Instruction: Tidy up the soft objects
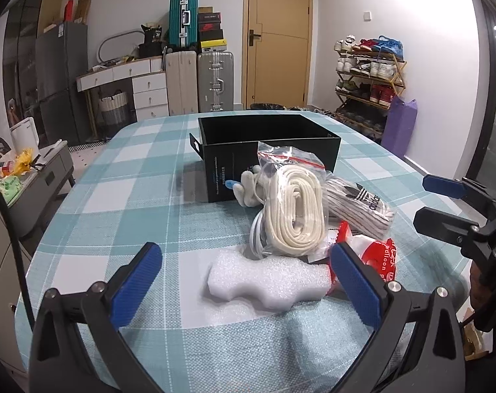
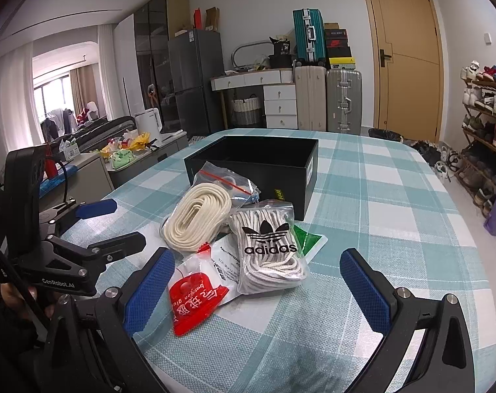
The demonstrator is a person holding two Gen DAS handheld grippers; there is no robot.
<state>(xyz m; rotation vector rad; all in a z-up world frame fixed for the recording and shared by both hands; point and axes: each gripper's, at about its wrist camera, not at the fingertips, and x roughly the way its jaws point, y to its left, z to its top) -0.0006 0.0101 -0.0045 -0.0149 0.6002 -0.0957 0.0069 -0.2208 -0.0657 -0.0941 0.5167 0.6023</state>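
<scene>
Both tongs, left gripper (image 1: pixel 246 281) and right gripper (image 2: pixel 257 290), gape wide, holding nothing; squashy white foam block (image 1: pixel 267 281) before the open black cardboard box (image 1: pixel 267 140) could slip out.

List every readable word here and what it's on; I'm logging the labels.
"adidas": bag of laces
"GenRobot.AI": left gripper
"balloon": red packet; its other characters are unreadable
Print on black box and the stacked shoe boxes: too small to read

The clear plastic bag of white laces (image 2: pixel 270 252) reads "adidas", and the black left hand-held gripper (image 2: pixel 112 222) bears "GenRobot.AI".
</scene>
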